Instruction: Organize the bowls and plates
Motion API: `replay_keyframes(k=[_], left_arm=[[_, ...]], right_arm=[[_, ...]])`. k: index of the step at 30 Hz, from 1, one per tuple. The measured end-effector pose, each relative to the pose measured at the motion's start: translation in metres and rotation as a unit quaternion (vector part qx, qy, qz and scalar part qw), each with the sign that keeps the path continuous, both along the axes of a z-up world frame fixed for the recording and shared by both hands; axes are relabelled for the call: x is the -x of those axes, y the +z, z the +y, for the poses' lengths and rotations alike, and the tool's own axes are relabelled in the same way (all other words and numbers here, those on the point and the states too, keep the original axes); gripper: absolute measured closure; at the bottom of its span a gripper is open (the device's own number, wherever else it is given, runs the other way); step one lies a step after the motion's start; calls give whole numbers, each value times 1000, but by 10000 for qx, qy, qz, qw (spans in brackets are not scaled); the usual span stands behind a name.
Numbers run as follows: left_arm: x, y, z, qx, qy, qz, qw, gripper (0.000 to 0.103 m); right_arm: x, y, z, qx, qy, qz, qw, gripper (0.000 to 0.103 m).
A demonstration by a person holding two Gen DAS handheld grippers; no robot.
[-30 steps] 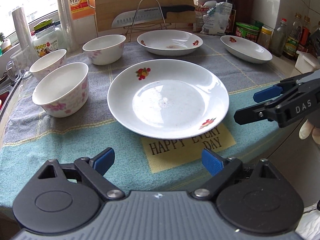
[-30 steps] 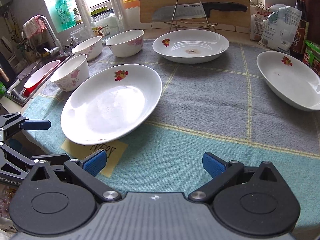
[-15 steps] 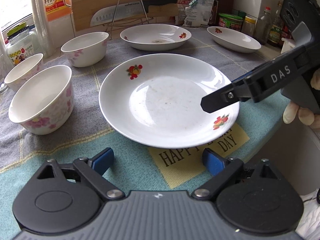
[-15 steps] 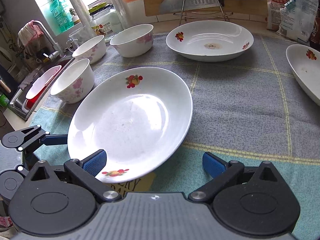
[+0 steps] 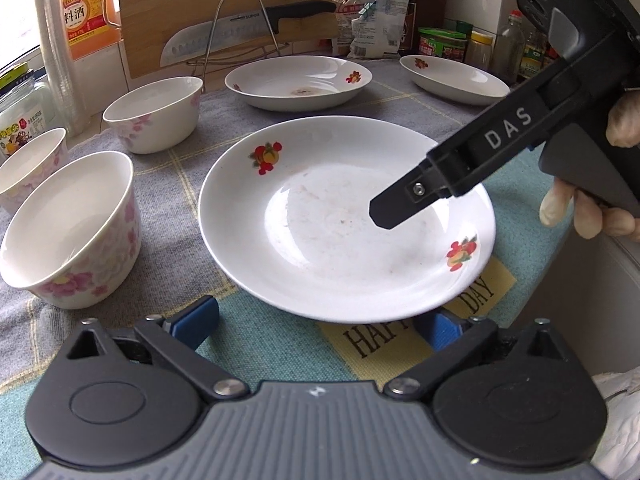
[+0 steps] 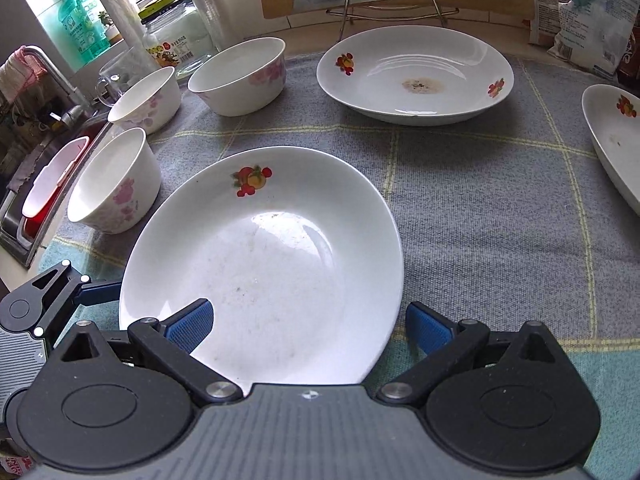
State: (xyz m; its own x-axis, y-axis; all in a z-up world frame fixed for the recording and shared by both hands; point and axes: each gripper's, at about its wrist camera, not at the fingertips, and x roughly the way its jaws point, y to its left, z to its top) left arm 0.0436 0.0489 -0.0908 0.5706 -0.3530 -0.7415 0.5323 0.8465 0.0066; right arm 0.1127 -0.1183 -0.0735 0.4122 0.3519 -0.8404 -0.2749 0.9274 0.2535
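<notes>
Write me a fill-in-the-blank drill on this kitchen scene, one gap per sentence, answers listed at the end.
1. The number of flowered bowls on the cloth is ____.
2. The number of white plates on the cloth, counting the nearest plate, is ____.
3. On the wire rack in front of the wooden board lies a ____.
4. The far middle plate has a brown ____ at its centre.

Answers: three; three; knife; stain

We have the near plate (image 5: 344, 220) flat in front, white with red fruit prints and faint smears; behind it we see a second plate (image 5: 298, 82) with a brown stain, a third (image 5: 454, 80) off right; three white bowls with pink flowers stand upright at left, nearest (image 5: 70, 228), middle (image 5: 30, 164), farthest (image 5: 154, 112).
</notes>
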Motion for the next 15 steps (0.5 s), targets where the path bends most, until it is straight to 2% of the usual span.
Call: replay_keyframes(k=[8, 15], left_arm=[[0, -2, 5, 114, -277, -182, 9994, 0], [1, -4, 8, 206, -460, -325, 9982, 0]], right_arm=[[-4, -1, 11, 290, 5, 48, 9996, 0], [-23, 1, 5, -98, 153, 243, 9995, 0]])
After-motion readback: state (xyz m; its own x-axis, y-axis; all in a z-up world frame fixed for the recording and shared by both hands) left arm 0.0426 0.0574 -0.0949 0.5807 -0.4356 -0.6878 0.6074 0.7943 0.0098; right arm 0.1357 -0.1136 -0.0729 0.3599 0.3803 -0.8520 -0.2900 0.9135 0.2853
